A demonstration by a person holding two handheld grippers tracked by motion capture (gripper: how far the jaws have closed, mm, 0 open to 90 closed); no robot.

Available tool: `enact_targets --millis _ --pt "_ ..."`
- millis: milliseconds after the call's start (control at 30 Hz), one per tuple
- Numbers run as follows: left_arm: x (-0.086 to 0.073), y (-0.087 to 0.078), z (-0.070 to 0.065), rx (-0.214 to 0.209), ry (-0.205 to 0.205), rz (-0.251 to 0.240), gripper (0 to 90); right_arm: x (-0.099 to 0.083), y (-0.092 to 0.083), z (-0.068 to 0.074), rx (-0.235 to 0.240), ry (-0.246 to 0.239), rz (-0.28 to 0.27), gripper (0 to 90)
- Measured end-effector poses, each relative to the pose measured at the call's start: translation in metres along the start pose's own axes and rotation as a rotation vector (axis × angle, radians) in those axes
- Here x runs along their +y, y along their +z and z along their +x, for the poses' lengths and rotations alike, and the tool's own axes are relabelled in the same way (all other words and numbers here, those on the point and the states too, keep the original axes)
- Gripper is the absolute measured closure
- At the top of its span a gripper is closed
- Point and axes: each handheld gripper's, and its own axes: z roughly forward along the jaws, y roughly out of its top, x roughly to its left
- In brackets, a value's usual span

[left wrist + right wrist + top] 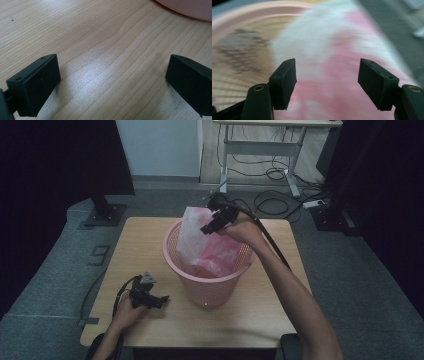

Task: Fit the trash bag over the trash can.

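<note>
At the table's (260, 315) centre sits the pink basket (210, 287) — bare wood on all sides of it, widest toward the near edge and the left edge. Inside the basket: a white-and-pink plastic bag (200, 237), its top sticking up past the rim on the far-left side. Right claw (210, 226) hangs over the basket's far rim just beside the bag, jaws apart, nothing pinched. Left claw (161, 301) rests on the table, near-left of the basket — jaws wide, empty.
</note>
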Motion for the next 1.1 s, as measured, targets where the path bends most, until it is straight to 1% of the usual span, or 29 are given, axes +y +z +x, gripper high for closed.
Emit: enact_targets --millis 100,167,200,233,267,300,333,367,433,467,500,533,600,667,767,800,900,933,1000,1033,1067,1100 --pt "0.000 0.000 0.000 0.000 0.000 0.000 0.0 -0.003 -0.004 -0.021 -0.130 0.001 0.004 30.4" --pt "0.000 0.000 0.000 0.000 0.000 0.000 0.0 -0.006 -0.001 -0.034 -0.187 0.025 0.021 30.4" --pt "0.000 0.000 0.000 0.000 0.000 0.000 0.0 -0.008 0.001 -0.041 -0.211 0.029 0.037 30.4" --pt "0.000 0.000 0.000 0.000 0.000 0.000 0.0 -0.011 0.004 -0.046 -0.226 0.038 0.043 30.9" --pt "0.000 0.000 0.000 0.000 0.000 0.000 0.0 -0.014 0.007 -0.052 -0.225 0.050 0.048 32.7" --pt "0.000 0.000 0.000 0.000 0.000 0.000 0.0 -0.017 0.011 -0.056 -0.211 0.060 0.054 34.9" --pt "0.000 0.000 0.000 0.000 0.000 0.000 0.0 -0.017 0.011 -0.056 -0.211 0.060 0.054 34.9" --pt "0.000 0.000 0.000 0.000 0.000 0.000 0.0 -0.024 0.020 -0.062 -0.200 0.064 0.074 40.5" --pt "0.000 0.000 0.000 0.000 0.001 0.000 0.0 -0.028 0.024 -0.065 -0.169 0.077 0.085 52.1" --pt "0.000 0.000 0.000 0.000 0.001 0.000 0.0 -0.028 0.024 -0.065 -0.169 0.077 0.085 52.1" --pt "0.000 0.000 0.000 0.000 0.001 0.000 0.0 -0.033 0.025 -0.065 -0.148 0.085 0.075 62.1" --pt "0.000 0.000 0.000 0.000 0.002 0.001 0.0 -0.034 0.024 -0.065 -0.149 0.085 0.072 65.2" --pt "0.000 0.000 0.000 0.000 0.000 -0.001 0.0 -0.038 0.020 -0.062 -0.161 0.090 0.059 66.7" --pt "0.000 0.000 0.000 0.000 0.001 -0.001 0.0 -0.044 0.013 -0.059 -0.188 0.104 0.061 68.0" --pt "0.000 0.000 0.000 0.000 0.001 -0.001 0.0 -0.059 -0.001 -0.054 -0.200 0.141 0.067 69.1" --pt "0.000 0.000 0.000 0.000 0.001 -0.001 0.0 -0.065 -0.006 -0.053 -0.198 0.159 0.075 69.1" --pt "0.000 0.000 0.000 0.001 -0.001 0.000 0.0 -0.080 -0.021 -0.047 -0.193 0.180 0.106 65.9" --pt "0.000 0.000 0.000 0.001 0.002 0.002 0.0 -0.083 -0.025 -0.044 -0.184 0.184 0.126 63.4" --pt "0.001 0.001 -0.001 -0.001 0.003 0.001 0.0 -0.086 -0.033 -0.041 -0.174 0.187 0.147 51.9" --pt "0.001 0.001 -0.001 -0.002 0.004 0.001 0.0 -0.084 -0.037 -0.040 -0.186 0.183 0.135 44.9" --pt "0.001 0.001 -0.001 -0.003 0.005 0.000 0.0 -0.080 -0.040 -0.040 -0.206 0.174 0.112 39.1" --pt "0.001 0.001 -0.002 -0.004 0.006 0.000 0.0 -0.075 -0.043 -0.040 -0.224 0.151 0.078 35.9"
